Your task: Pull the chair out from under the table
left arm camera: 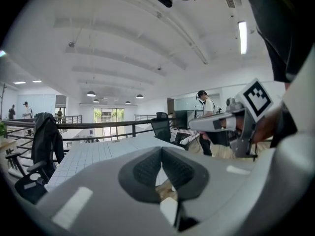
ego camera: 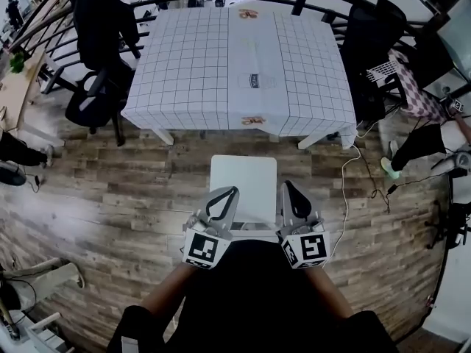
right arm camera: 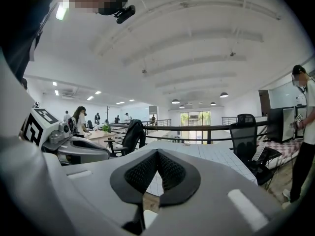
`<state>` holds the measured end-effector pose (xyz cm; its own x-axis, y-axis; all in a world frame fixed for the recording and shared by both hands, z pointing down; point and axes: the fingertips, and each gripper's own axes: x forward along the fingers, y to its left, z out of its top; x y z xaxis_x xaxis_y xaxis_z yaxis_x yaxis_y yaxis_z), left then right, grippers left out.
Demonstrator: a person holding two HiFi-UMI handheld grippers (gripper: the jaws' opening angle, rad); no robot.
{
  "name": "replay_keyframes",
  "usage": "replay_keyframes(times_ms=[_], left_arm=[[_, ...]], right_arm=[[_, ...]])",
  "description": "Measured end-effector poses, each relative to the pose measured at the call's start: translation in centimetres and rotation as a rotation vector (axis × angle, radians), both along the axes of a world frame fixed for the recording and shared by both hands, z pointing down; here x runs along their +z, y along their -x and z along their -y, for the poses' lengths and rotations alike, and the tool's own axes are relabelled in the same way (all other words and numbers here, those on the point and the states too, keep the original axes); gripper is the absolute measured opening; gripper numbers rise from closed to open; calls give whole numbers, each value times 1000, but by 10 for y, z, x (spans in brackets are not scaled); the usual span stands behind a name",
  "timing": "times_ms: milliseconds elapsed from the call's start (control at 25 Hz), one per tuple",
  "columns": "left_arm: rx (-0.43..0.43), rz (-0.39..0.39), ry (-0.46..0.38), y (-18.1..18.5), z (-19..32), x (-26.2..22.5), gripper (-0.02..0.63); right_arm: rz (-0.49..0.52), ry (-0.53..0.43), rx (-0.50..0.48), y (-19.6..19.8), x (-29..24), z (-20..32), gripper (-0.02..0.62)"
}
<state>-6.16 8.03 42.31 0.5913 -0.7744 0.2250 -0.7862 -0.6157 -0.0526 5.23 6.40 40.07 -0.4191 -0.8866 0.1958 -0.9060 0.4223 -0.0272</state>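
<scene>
Chair (ego camera: 243, 184) on the plank floor between the person and the table (ego camera: 184, 65), its seat clear of the table's edge.
The left gripper (ego camera: 229, 194) and right gripper (ego camera: 289, 188) sit over the seat's near edge, tips pressed together, nothing seen between the pads. I'd guess it's rigid and fairly light, best taken by that near rim. Its legs and any backrest are hidden.

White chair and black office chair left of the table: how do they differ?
The white chair has a flat square top; the black office chair has a tall back and armrests. The white chair stands clear of the table's near edge; the black office chair sits at its left side. Both stand on the wood floor.
</scene>
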Motion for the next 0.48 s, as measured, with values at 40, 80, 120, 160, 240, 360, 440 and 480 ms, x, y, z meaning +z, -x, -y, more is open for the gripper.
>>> replay_keyframes(times_ms=[40, 80, 120, 160, 240, 360, 440, 480], left_arm=[[0, -2, -2, 0, 1, 1, 11], [0, -2, -6, 1, 1, 4, 11], [1, -1, -14, 2, -1, 9, 11], [2, -1, -23, 3, -4, 14, 11], [0, 5, -40, -1, -8, 22, 11], [-5, 9, -39, -7, -2, 17, 11], [-4, 8, -26, -4, 14, 1, 11], [-3, 7, -18, -1, 24, -8, 11]], right_arm=[[-4, -5, -1, 1, 0, 1, -3], [-8, -14, -2, 3, 2, 0, -3], [-11, -25, -4, 4, 6, -2, -3], [-13, -37, -4, 5, 10, -5, -3], [-6, -58, -5, 2, 19, -11, -3], [8, -63, -8, -3, 16, -5, -3], [1, -47, -9, 1, 0, 12, -3], [-4, -37, -10, 4, -10, 22, -3]])
